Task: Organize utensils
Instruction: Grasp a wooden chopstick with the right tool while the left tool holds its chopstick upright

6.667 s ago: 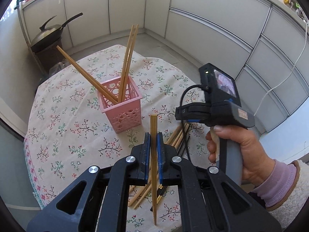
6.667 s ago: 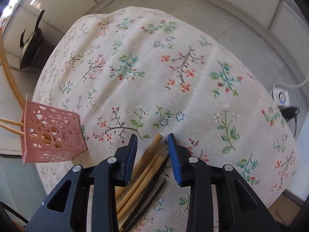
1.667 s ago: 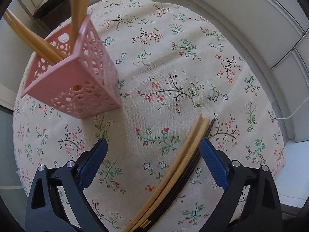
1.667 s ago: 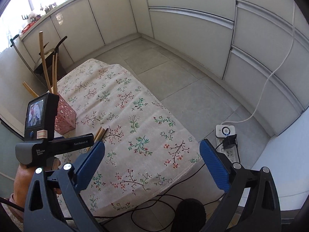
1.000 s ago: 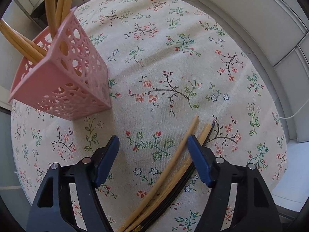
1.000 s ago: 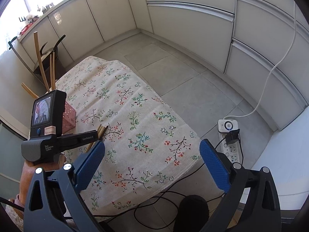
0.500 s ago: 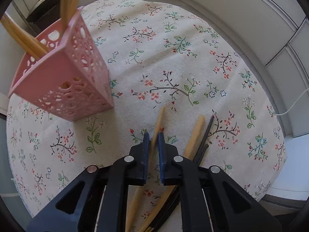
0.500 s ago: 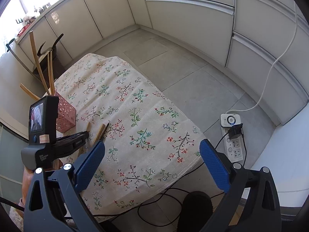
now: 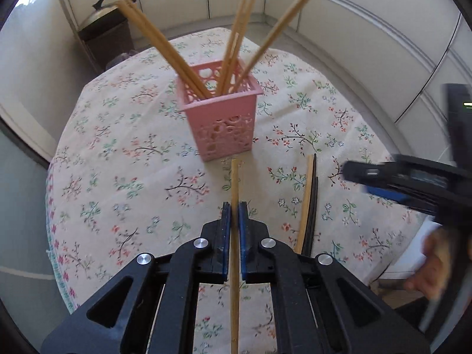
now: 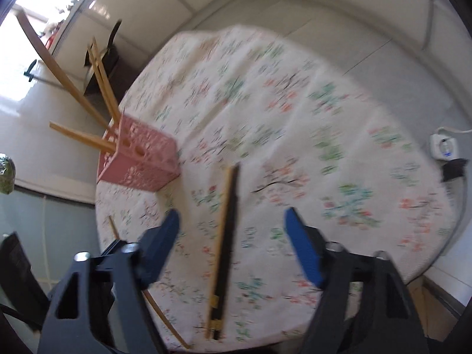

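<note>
- Left gripper (image 9: pixel 233 221) is clamped on one wooden chopstick (image 9: pixel 234 194), tip short of the pink holder (image 9: pixel 224 118); risk: it pivots and misses.
- Right gripper (image 10: pixel 233 236) jaws are closing around the tabletop chopsticks (image 10: pixel 227 230), not yet touching; risk: several are pinched together.

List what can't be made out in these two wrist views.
- Left wrist view: lower end of the held chopstick is cut off by the bottom edge.
- Left wrist view: right gripper is motion-blurred, its fingers unclear.
- Right wrist view: tablecloth print is blurred.
- Right wrist view: count of dark chopsticks is unclear; they overlap.
</note>
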`<state>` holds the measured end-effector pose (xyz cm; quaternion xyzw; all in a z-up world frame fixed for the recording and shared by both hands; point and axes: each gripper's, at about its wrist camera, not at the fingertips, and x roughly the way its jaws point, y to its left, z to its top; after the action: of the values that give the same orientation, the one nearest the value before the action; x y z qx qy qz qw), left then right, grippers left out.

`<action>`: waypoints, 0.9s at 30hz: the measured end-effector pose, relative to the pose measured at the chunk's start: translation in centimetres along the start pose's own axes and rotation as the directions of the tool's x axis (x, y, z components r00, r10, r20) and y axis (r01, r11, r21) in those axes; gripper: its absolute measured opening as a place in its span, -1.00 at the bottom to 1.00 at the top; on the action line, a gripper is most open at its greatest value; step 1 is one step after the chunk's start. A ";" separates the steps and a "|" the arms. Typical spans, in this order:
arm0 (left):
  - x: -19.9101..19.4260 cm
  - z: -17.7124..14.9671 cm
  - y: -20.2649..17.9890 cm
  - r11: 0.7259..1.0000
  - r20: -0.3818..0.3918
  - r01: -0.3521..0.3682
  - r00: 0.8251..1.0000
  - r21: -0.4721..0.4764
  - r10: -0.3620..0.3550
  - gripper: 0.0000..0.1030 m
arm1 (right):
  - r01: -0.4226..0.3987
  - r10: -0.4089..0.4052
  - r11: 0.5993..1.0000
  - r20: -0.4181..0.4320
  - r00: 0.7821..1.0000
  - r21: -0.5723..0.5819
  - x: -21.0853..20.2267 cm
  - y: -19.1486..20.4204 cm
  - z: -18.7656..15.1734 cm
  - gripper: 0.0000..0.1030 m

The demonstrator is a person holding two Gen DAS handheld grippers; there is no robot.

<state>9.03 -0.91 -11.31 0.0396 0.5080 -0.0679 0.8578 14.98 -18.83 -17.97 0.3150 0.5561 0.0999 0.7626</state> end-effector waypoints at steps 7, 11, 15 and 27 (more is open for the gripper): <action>-1.8 0.4 1.5 0.997 0.047 0.063 0.997 -0.045 -0.061 -0.91 | -0.053 0.054 0.997 -0.016 0.998 0.048 3.1 0.0 1.5 -0.18; -1.5 0.6 1.2 0.996 0.043 0.076 0.996 -0.042 -0.074 -0.90 | -0.058 0.059 0.997 -0.020 0.998 0.041 3.6 0.2 2.0 -0.18; -1.4 0.7 1.4 0.996 0.041 0.080 0.996 -0.048 -0.078 -0.90 | -0.048 0.049 0.999 -0.037 0.998 0.024 4.2 0.6 2.1 -0.18; -1.8 0.6 2.2 0.995 0.064 0.059 0.996 -0.077 -0.054 -0.90 | 0.051 -0.054 0.998 -0.074 0.996 -0.043 5.8 2.5 2.4 -0.19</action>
<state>9.04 1.34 -9.42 -0.0108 0.4845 -0.0732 0.8716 19.71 -14.82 -20.62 0.2802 0.5903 0.1029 0.7500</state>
